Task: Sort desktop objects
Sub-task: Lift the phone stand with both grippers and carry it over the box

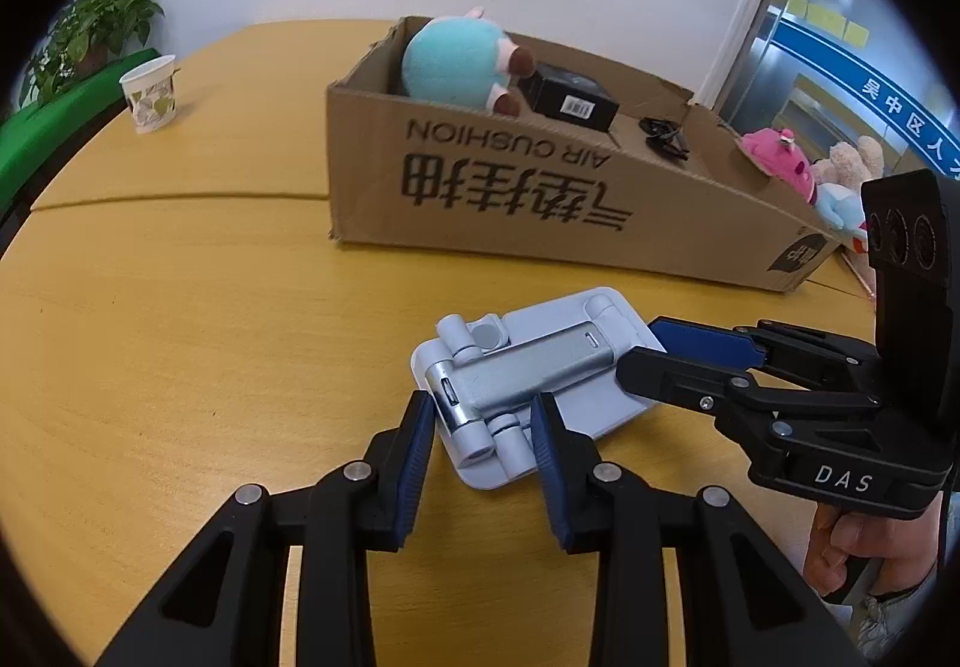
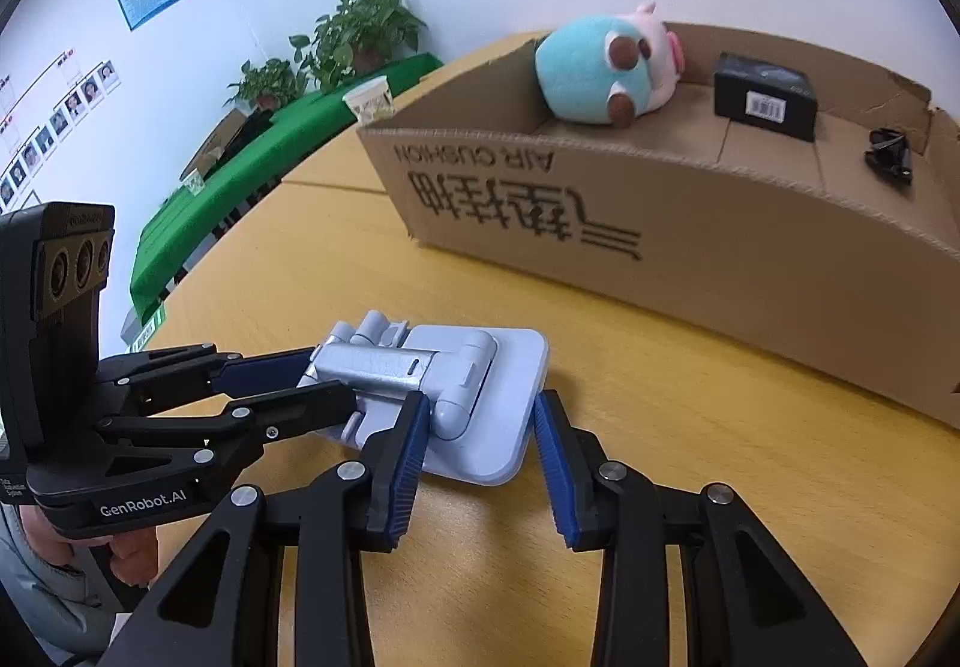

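Observation:
A pale blue folding phone stand (image 1: 540, 367) (image 2: 480, 361) with a silver arm lies flat at the yellow tabletop. My left gripper (image 1: 483, 421) (image 2: 324, 376) is shut on its hinge end, blue pads pressing both sides. My right gripper (image 2: 480, 421) (image 1: 639, 352) is shut on the opposite end, clamping the base plate across its width. I cannot tell whether the stand is clear of the table. Behind it stands an open cardboard box (image 1: 540, 199) (image 2: 690, 223) holding a turquoise plush (image 1: 456, 61) (image 2: 594, 67), a small black box (image 1: 570, 97) (image 2: 765, 94) and a black clip (image 1: 663, 133) (image 2: 891, 154).
A paper cup (image 1: 150, 91) (image 2: 372, 103) stands at the far left of the table. Pink and beige plush toys (image 1: 780, 157) lie beyond the box's right end. Potted plants (image 2: 360, 31) sit on a green-covered table (image 2: 270, 157) by the wall. A hand (image 1: 852, 553) holds the right gripper's handle.

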